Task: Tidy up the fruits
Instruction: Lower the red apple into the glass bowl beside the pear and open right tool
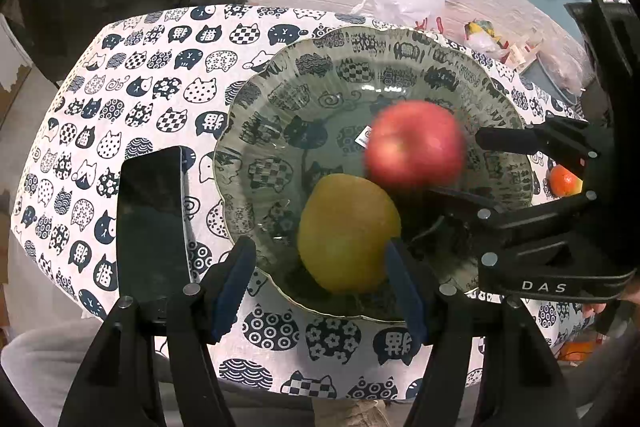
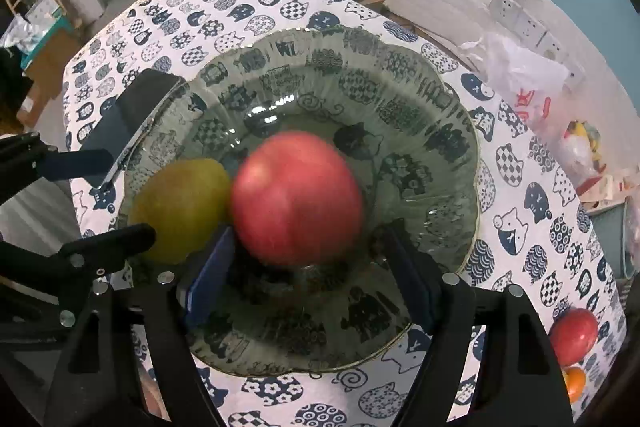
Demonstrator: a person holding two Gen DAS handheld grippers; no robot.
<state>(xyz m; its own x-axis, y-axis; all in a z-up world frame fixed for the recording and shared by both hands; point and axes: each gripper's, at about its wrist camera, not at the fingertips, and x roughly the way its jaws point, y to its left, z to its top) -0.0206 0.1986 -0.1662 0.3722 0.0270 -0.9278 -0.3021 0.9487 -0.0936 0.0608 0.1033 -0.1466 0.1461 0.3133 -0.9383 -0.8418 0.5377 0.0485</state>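
A glass plate [image 1: 280, 75] [image 2: 440, 115] lies on the cat-print tablecloth. A yellow pear [image 1: 344, 231] [image 2: 180, 203] rests in it. A red apple [image 1: 416, 143] [image 2: 298, 197] is blurred just beyond my right gripper's open fingers, over the plate. My left gripper [image 1: 320, 279] is open with its fingers either side of the pear. My right gripper [image 2: 308, 267] [image 1: 472, 167] is open around the near side of the apple, with a gap at each finger. A second red apple [image 2: 574, 335] and an orange [image 2: 574, 381] [image 1: 564, 181] lie on the cloth at right.
A black phone [image 1: 154, 227] [image 2: 136, 103] lies left of the plate. Plastic bags and clutter [image 1: 408, 5] [image 2: 532, 87] sit at the table's far side by the white wall. The table edge runs close below both grippers.
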